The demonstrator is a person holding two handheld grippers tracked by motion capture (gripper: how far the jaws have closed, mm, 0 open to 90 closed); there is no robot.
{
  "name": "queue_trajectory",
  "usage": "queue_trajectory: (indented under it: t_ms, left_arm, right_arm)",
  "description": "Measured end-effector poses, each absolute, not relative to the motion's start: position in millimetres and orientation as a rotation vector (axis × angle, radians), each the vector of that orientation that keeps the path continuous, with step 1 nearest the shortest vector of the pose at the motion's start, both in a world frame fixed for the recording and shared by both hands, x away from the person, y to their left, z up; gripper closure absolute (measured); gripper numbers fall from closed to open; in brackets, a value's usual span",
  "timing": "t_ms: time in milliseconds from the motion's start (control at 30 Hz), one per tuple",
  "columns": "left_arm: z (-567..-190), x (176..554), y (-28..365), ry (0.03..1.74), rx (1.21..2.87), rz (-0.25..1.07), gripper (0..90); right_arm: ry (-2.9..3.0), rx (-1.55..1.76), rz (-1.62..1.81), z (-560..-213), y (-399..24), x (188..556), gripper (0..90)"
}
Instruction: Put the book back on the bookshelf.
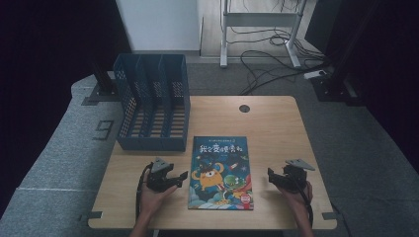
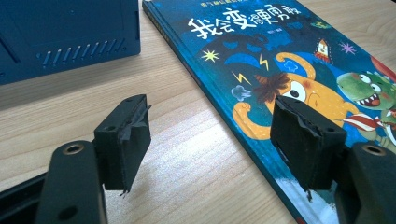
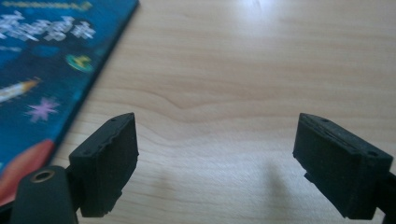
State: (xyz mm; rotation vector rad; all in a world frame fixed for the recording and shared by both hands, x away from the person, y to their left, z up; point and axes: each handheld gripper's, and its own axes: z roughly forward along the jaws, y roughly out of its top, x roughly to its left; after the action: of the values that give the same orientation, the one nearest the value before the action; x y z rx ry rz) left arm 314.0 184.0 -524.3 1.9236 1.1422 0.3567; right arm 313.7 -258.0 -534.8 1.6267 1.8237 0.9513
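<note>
Two grippers are at work, one in each hand. The left gripper stands wide with nothing between its jaws; in the left gripper view its two black, blocky pads have ragged, worn foam faces, and the right-hand one overlaps the edge of the book without visibly pressing it. The right gripper also stands wide and holds nothing; in its own view both pads hover over bare wood, the book at the left, blurred and cut off by the frame. Each gripper carries one grey three-cornered plate on top and trails one dark cable. Between them lies one book, flat on the bench, front cover up, its near edge close to the bench's front edge: a thin, glossy hardcover, dark blue, with an orange cartoon monster, a green one, a small rocket and stars; the title characters are legible in the left gripper view, too small in the high view. Behind the left gripper stands one dark blue plastic file rack with perforated walls and three slots, well apart from the book's left edge. The bench is pale wood-grain laminate, rectangular, with one round dark cable port near its far edge. Cables on the floor beyond are tangled and hard to count.
</note>
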Motion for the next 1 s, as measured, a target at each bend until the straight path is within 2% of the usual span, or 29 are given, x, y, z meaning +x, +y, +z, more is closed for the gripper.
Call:
queue_trajectory:
  t_ms: [333, 600, 1000]
  left_arm:
    - [-526.3, 312.9, 175.9, 1.12, 1.941, 0.341, 28.6]
    - [-528.5, 313.2, 172.4, 1.122, 1.954, 0.352, 28.6]
    - [-529.9, 311.3, 161.9, 1.095, 1.976, 0.336, 28.4]
  right_arm:
    - [1.816, 1.584, 1.04, -511.1, -241.2, 313.6, 15.7]
    - [1.865, 1.559, 1.113, -509.3, -216.6, 320.4, 18.5]
    - [1.906, 1.505, 1.146, -511.0, -202.9, 317.8, 19.0]
